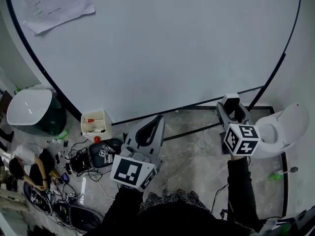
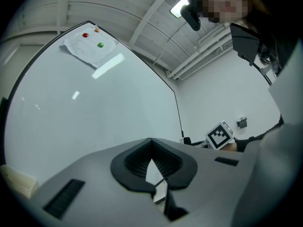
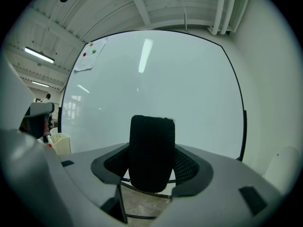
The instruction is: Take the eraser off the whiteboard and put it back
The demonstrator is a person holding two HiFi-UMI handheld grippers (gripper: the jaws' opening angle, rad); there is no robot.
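Whiteboard (image 1: 172,48) ahead, eraser (image 3: 151,150) already off it, clamped in right gripper (image 1: 230,104) at 4 o'clock, return pending; left gripper (image 1: 157,122) closed, empty.

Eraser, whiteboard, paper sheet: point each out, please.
eraser (image 3: 151,150): right gripper view, middle of its black felt face
whiteboard (image 1: 172,43): head view, bare white surface
paper sheet (image 1: 59,4): head view, middle of the sheet
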